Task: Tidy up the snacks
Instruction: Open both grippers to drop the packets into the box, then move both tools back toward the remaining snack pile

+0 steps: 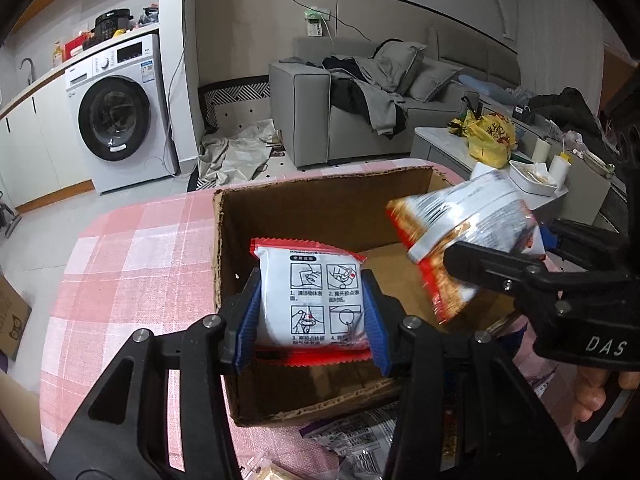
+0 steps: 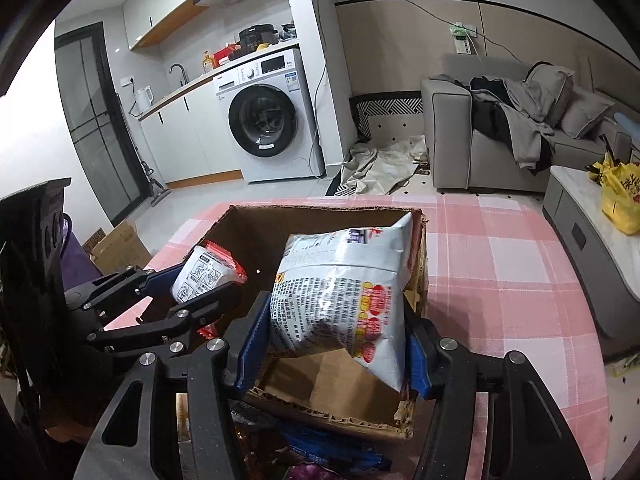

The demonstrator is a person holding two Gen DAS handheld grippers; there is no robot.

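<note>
Hanging over the open cardboard box [image 1: 320,208], a small white packet with red crimped edges [image 1: 310,304] sits pinched between the blue pads of the left claw [image 1: 311,320], printed instruction panels facing up. Just beside it, the right claw [image 2: 334,340] grips a larger silver-and-red snack bag [image 2: 340,292], tilted above the box's right half. The box rests on a counter under a pink checked cloth [image 2: 500,264]. More snack packets [image 1: 352,440] lie on the counter against the box's near wall.
</note>
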